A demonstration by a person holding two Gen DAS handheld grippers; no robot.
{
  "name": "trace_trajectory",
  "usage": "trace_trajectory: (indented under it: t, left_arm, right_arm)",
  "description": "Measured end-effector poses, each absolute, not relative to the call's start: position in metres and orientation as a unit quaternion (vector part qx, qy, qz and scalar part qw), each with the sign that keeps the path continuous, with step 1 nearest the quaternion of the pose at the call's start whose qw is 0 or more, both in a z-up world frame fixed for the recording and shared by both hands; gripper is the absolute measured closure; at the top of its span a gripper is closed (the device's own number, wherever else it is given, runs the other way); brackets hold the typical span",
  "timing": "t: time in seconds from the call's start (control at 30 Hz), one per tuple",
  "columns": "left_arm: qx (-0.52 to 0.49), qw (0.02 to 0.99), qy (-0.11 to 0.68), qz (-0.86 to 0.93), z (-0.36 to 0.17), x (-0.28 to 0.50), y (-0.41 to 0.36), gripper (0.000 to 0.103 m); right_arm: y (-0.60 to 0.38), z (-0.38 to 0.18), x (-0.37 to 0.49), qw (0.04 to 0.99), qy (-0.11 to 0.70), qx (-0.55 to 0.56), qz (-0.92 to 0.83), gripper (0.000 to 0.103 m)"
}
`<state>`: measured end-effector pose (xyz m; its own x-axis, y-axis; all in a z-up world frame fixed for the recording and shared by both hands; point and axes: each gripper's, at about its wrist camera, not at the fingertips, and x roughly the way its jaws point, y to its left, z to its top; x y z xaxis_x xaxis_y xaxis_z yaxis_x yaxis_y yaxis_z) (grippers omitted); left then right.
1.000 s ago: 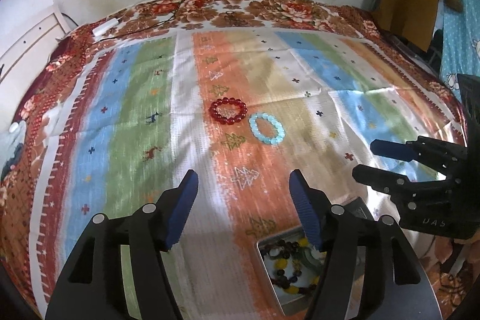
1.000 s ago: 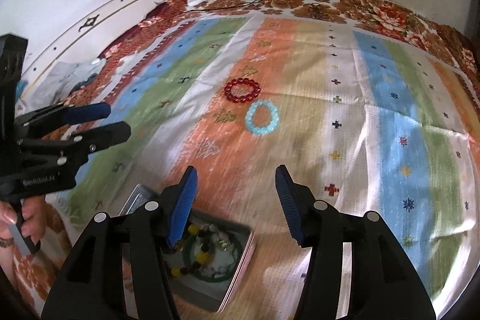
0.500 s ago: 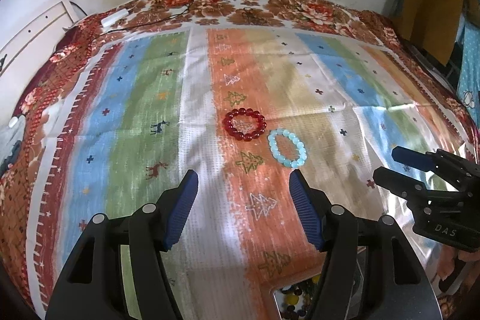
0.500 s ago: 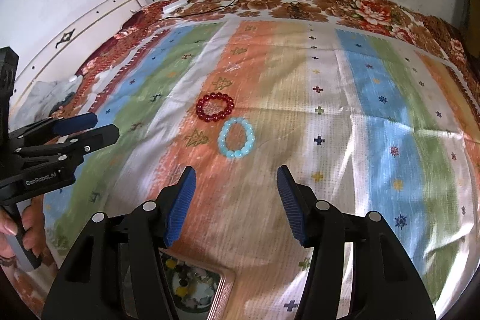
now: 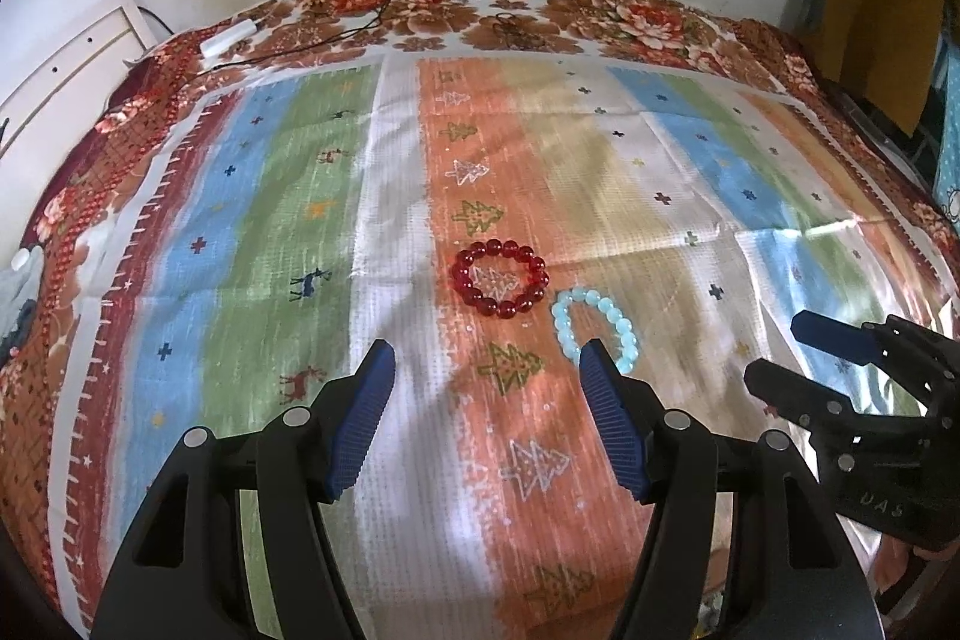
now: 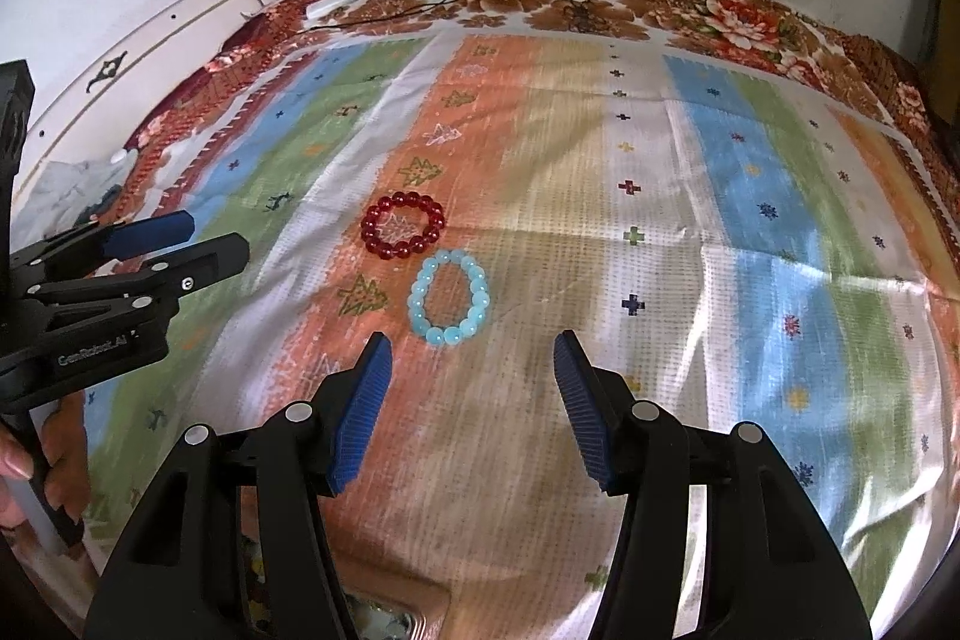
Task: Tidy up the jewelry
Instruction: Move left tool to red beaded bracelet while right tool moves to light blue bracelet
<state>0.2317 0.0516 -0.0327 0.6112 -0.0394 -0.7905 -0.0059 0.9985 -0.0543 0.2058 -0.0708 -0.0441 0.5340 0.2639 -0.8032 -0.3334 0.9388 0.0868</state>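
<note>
Both grippers pushed forward, bracelets closer now. Tin [image 6: 384, 617] nearly gone, only right view catches it. Left gripper [image 5: 486, 370], right gripper [image 6: 471, 361] both spread wide, empty. Red bracelet [image 5: 499, 278] just beside blue bracelet [image 5: 594, 319].

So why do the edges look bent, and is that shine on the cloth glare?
Left wrist view: the fisheye lens curves the striped cloth; sunlight glares at its right, near the right hand-held gripper. Right wrist view: same bending, glare lower right; the pale blue bracelet stays sharp.
</note>
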Motion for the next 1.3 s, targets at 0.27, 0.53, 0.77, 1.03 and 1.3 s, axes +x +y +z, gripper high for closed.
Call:
trace_trajectory:
  t: [0.27,0.53,0.77,1.03,1.3]
  left_arm:
    - [-0.029,0.892,0.451,-0.009,-0.044,0.252,0.052,0.039]
    - [-0.036,0.886,0.463,-0.008,-0.054,0.266,0.054,0.037]
    - [-0.038,0.878,0.476,-0.007,-0.067,0.279,0.058,0.037]
    - [-0.040,0.869,0.492,-0.013,-0.082,0.296,0.059,0.037]
    - [-0.042,0.867,0.497,-0.010,-0.094,0.311,0.064,0.037]
  right_arm:
    - [-0.068,-0.052,0.219,0.871,0.461,-0.038,0.166,0.047]
    - [-0.064,-0.062,0.232,0.863,0.475,-0.033,0.169,0.047]
    - [-0.062,-0.074,0.243,0.855,0.489,-0.034,0.170,0.047]
    - [-0.059,-0.083,0.255,0.850,0.497,-0.034,0.170,0.047]
    - [-0.057,-0.095,0.268,0.845,0.507,-0.039,0.163,0.047]
